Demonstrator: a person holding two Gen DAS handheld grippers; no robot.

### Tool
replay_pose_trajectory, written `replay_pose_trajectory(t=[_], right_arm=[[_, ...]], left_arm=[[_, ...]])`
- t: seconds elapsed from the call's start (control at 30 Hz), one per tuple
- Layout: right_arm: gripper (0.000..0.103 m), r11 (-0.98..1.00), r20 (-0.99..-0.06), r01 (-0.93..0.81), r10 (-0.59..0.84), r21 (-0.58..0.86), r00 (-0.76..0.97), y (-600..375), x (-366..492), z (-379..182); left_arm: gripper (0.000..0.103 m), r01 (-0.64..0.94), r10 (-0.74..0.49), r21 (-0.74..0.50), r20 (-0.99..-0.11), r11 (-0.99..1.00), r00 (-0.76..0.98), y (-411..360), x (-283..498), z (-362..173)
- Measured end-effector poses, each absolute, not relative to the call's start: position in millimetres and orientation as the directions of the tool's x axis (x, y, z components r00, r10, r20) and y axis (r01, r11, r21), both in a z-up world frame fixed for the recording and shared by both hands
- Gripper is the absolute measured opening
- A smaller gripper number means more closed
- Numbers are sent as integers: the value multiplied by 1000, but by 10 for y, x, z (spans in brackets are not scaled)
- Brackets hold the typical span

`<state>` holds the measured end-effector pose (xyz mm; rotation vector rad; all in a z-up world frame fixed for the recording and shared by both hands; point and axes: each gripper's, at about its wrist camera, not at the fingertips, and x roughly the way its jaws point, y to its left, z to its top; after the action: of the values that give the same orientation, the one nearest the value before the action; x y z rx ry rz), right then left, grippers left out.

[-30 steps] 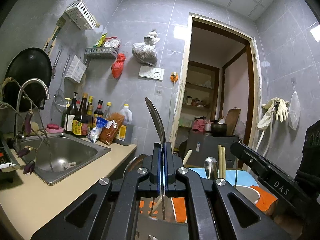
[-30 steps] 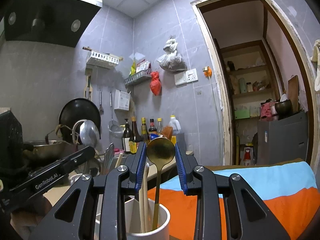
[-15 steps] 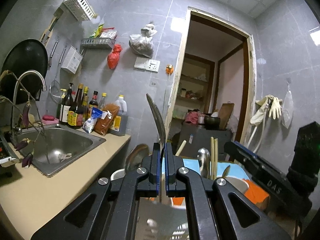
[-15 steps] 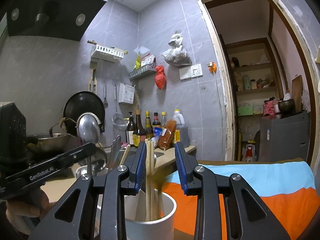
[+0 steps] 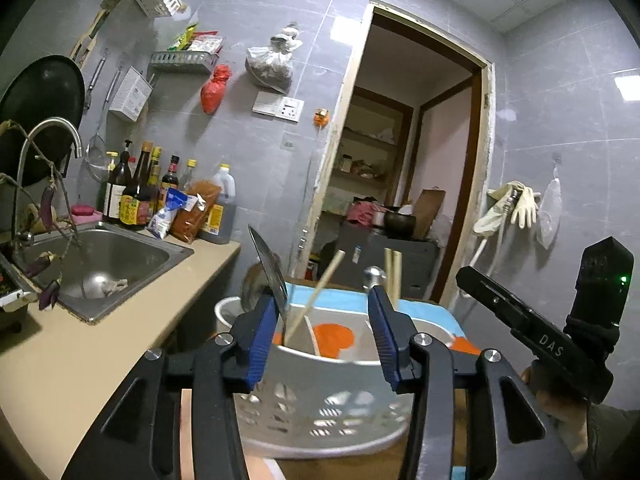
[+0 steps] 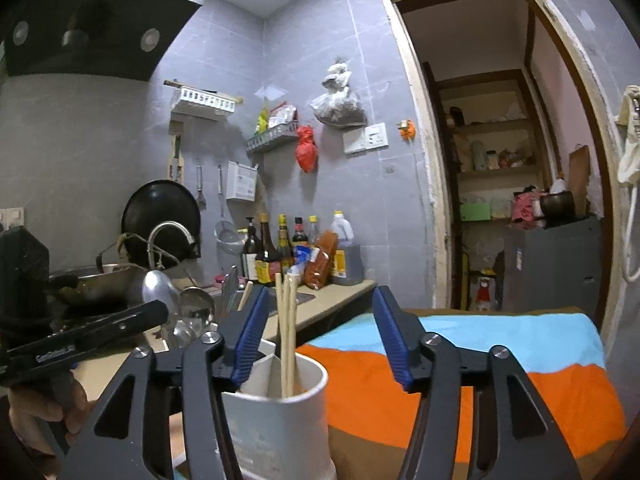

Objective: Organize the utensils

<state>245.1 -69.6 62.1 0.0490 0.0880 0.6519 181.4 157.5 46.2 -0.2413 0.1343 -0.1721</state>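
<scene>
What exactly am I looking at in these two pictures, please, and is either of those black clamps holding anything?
No robot here: a person carries a two-finger gripper in each hand, each with a wide-angle camera looking along its fingers. One picture is from the left gripper, the other from the right gripper. Both are opening and grip nothing. The left one straddles a perforated white utensil holder with a metal blade and a chopstick standing in it; the blade stands close against the left pad. The right one straddles a white cup holding wooden chopsticks. Each picture also shows the other gripper at its edge. Behind lie a countertop, a sink and sauce bottles.
</scene>
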Motion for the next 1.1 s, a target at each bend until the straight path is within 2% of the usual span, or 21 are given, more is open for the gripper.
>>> replay_pose_trajectory(t=[0.07, 0.1, 0.23, 0.43, 0.57, 0.8, 1.1], right_arm=[[63, 805, -89, -586, 593, 91, 800, -790, 2374, 653], [68, 809, -101, -578, 587, 102, 803, -850, 2317, 673], [78, 833, -146, -539, 553, 128, 820, -1053, 2096, 724], [92, 877, -204, -458, 479, 146, 854, -1339, 1784, 756], [100, 901, -234, -409, 433, 147, 870, -1470, 1627, 723], [103, 934, -239, -345, 356, 90, 903, -1597, 1253, 590], [103, 962, -160, -274, 271, 3, 949, -1529, 882, 522]], left_arm=[[50, 146, -185, -240, -146, 960, 972, 1502, 1771, 494], [58, 141, -182, -238, -162, 961, 970, 1465, 1755, 509], [74, 132, -186, -233, -228, 963, 956, 1336, 1663, 529], [84, 118, -180, -218, -288, 969, 941, 1157, 1475, 494], [87, 111, -173, -204, -316, 973, 933, 1058, 1346, 454], [89, 104, -149, -155, -319, 982, 936, 919, 1080, 326], [90, 43, -63, -91, -237, 995, 970, 777, 743, 190]])
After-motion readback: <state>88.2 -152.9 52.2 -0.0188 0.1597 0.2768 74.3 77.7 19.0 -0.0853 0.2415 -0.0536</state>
